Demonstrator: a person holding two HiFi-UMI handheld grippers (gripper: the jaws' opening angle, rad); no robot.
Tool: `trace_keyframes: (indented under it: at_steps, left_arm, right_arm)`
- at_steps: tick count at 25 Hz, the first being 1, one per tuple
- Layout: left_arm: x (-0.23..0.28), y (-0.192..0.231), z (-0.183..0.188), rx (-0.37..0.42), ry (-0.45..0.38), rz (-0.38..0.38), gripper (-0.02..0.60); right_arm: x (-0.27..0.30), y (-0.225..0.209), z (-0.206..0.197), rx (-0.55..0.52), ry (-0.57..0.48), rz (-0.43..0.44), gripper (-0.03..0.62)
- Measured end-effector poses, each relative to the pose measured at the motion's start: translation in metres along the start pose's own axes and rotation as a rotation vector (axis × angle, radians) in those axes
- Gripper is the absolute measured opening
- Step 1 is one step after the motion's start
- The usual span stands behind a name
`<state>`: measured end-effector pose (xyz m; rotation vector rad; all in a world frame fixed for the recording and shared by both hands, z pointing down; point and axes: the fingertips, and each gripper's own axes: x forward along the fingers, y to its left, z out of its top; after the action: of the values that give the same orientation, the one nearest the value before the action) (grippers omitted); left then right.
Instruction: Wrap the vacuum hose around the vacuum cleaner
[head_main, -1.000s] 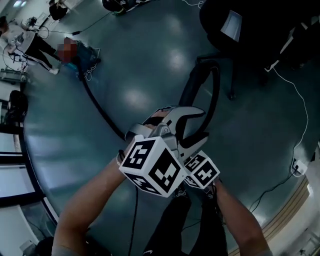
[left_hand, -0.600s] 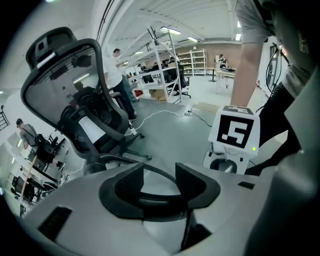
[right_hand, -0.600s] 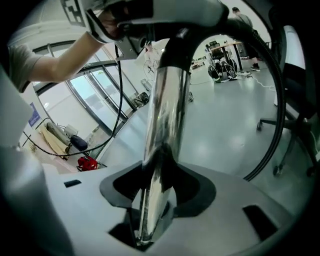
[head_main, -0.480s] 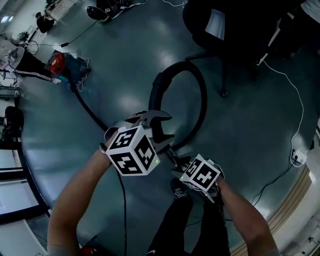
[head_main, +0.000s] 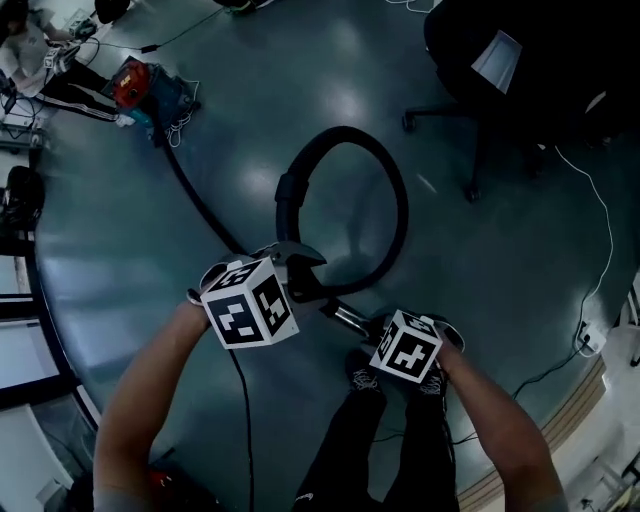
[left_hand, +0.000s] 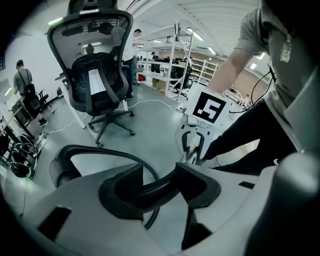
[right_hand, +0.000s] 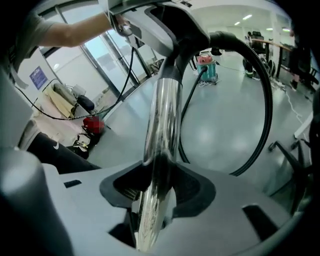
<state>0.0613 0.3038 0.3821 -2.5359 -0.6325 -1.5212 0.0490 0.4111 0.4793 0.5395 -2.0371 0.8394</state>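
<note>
1. Left gripper (head_main: 300, 272) (left_hand: 160, 185): jaws clamped on the black vacuum hose (head_main: 396, 200) (left_hand: 150, 189), near where it meets the chrome wand tube (head_main: 348, 317) (right_hand: 162, 115).
2. Right gripper (head_main: 350, 320) (right_hand: 157, 187): jaws clamped on the chrome wand tube, just beside the left gripper and nearer the person's body.
3. Beyond the left jaws the hose forms one big closed loop standing over the floor (head_main: 300, 60). A second run lies on the floor from under the grippers to the upper left.
4. That run ends at the vacuum cleaner (head_main: 135, 85) (right_hand: 206, 67), which sits well apart from both grippers. No hose is around it.
5. Obstacles:
   - An office chair (head_main: 490, 70) (left_hand: 97, 70) stands at the upper right, its base near the loop's far side.
   - A white cable (head_main: 603, 230) trails along the right side.
   - A thin black cable (head_main: 240, 410) hangs below the left gripper.
   - The person's own shoes (head_main: 365, 375) are directly under the right gripper.
6. Room: there is open grey floor between the loop and the cleaner, and also inside the loop.
7. Edges: a lighter strip (head_main: 560, 430) runs along the floor at the lower right, and a dark curved border (head_main: 45, 330) along the left.
8. A bystander (left_hand: 22, 82) stands far off behind the chair.
</note>
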Motion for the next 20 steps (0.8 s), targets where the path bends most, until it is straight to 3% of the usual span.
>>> trace_keyframes:
  at_steps: [3, 10, 15, 20]
  left_arm:
    - [-0.007, -0.011, -0.030, 0.014, 0.024, -0.048, 0.259]
    - [-0.005, -0.032, -0.106, 0.142, 0.211, 0.005, 0.264]
    - [0.009, -0.036, -0.144, 0.115, 0.287, -0.015, 0.262]
    - [0.023, -0.030, -0.158, 0.011, 0.293, -0.034, 0.262]
  right_arm:
    - [0.015, -0.002, 0.007, -0.078, 0.080, -0.012, 0.170]
    - [0.030, -0.003, 0.030, -0.274, 0.232, -0.006, 0.170]
    - [0.038, -0.023, 0.038, -0.419, 0.339, -0.018, 0.170]
    - [0.042, -0.047, 0.043, -0.532, 0.429, 0.002, 0.170]
